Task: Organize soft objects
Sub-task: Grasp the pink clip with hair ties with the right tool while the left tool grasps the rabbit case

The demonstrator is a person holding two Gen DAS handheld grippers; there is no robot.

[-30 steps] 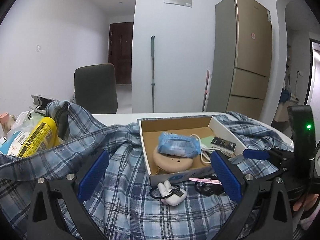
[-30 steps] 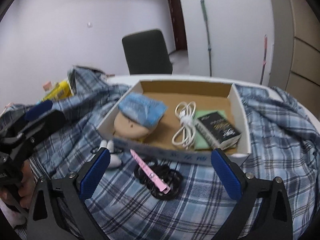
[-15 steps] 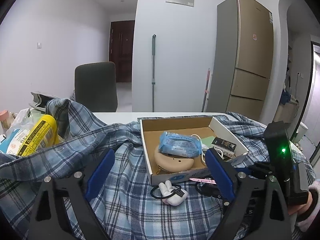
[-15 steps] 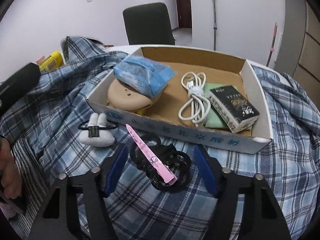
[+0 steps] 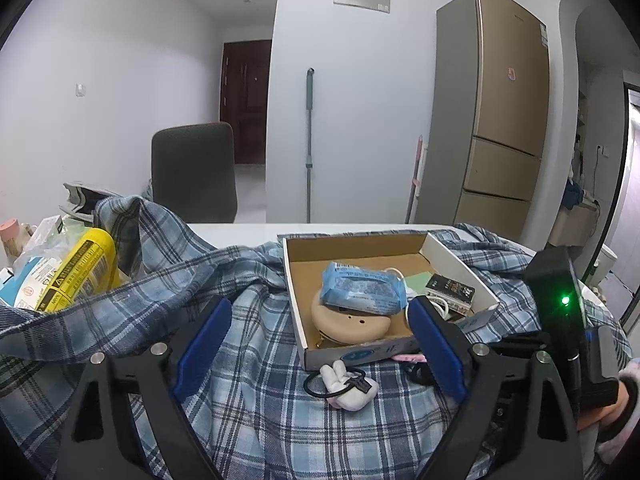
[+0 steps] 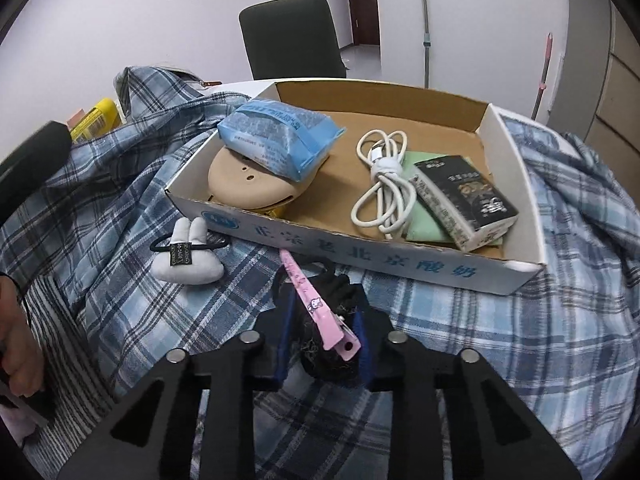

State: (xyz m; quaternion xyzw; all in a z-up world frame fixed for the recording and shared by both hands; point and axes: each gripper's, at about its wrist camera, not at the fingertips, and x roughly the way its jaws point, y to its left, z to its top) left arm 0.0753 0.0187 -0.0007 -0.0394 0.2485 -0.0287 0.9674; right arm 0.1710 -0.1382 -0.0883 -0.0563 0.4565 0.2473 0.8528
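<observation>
While half-hidden, the right claw [image 6: 324, 344] apparently pinches a black scrunchie [image 6: 326, 320].

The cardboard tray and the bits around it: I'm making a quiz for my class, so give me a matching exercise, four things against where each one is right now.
Things:
1. blue packet
2. white cable
3. bunny hair tie
4. black scrunchie

Places:
A. coiled on the floor of the cardboard tray
B. between the fingers of the right gripper
C. on the plaid cloth, outside the tray's front wall
D. resting on top of the beige disc

Pairs: 1-D, 2-A, 3-C, 4-B
</observation>
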